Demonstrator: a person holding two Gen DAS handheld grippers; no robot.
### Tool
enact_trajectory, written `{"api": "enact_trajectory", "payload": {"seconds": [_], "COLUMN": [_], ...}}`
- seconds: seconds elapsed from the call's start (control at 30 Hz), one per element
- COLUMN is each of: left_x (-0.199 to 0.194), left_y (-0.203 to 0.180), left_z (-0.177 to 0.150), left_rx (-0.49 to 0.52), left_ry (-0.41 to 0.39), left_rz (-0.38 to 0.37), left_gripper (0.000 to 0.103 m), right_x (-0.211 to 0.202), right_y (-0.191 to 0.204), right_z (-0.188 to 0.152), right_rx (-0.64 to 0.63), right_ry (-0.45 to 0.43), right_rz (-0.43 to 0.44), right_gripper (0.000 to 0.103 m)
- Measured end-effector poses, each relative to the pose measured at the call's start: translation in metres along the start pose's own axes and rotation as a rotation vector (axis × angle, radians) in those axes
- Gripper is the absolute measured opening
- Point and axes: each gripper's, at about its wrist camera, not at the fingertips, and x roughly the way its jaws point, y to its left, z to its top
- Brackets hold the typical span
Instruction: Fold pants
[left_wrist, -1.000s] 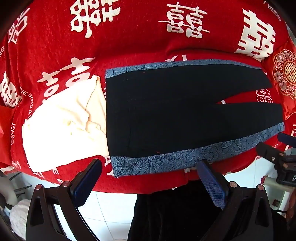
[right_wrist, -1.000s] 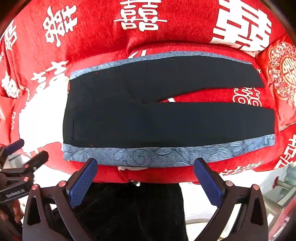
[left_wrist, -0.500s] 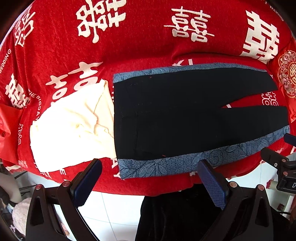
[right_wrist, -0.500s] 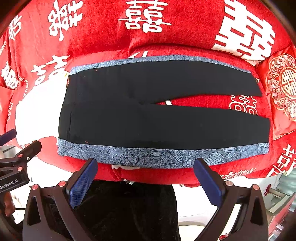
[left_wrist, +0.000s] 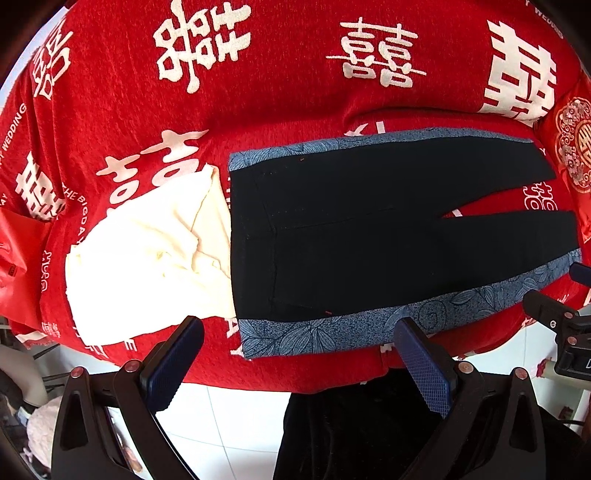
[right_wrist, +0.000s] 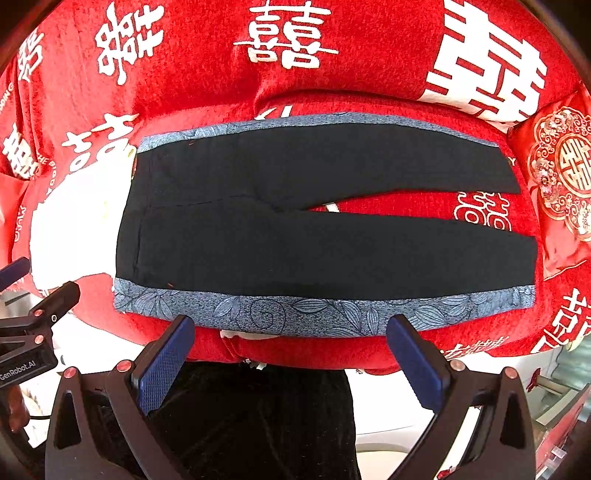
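Note:
Black pants (left_wrist: 351, 240) (right_wrist: 295, 229) with blue-grey floral side stripes lie flat on a red bed cover, waistband to the left, two legs spread to the right. My left gripper (left_wrist: 299, 365) hovers open over the bed's near edge, just below the waistband's near corner. My right gripper (right_wrist: 291, 354) is open too, below the near leg's floral stripe (right_wrist: 314, 310), with nothing between its fingers. Each gripper shows at the edge of the other's view, the right one (left_wrist: 557, 321) and the left one (right_wrist: 33, 317).
A cream garment (left_wrist: 147, 258) lies left of the waistband, touching it. The red cover (left_wrist: 295, 92) with white characters fills the bed; an embroidered red cushion (right_wrist: 561, 173) sits at the right. White floor tiles (left_wrist: 229, 417) and a person's dark clothing (right_wrist: 258, 417) lie below the edge.
Both grippers have moved forward and slightly left toward the bed, so the pants appear lower and nearer the fingers. The pants have not moved.

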Motion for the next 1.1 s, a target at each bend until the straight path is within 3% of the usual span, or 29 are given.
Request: {"api": "enact_trajectory", "payload": {"seconds": [0.83,1.1], "left_x": [0.000,-0.005], "left_y": [-0.017,-0.029], "left_z": [0.003,0.004], "left_rx": [0.008,-0.066], "left_ry": [0.024,0.041], "left_rz": [0.032,0.030], "left_gripper": [0.103,0.103], "right_x": [0.004,0.004], "right_y": [-0.014,-0.032], "right_z": [0.004,0.005], "right_rx": [-0.007,-0.026], "right_ry": [0.009,0.017], "right_rz": [0.024,0.053], "right_gripper": [0.103,0.103]}}
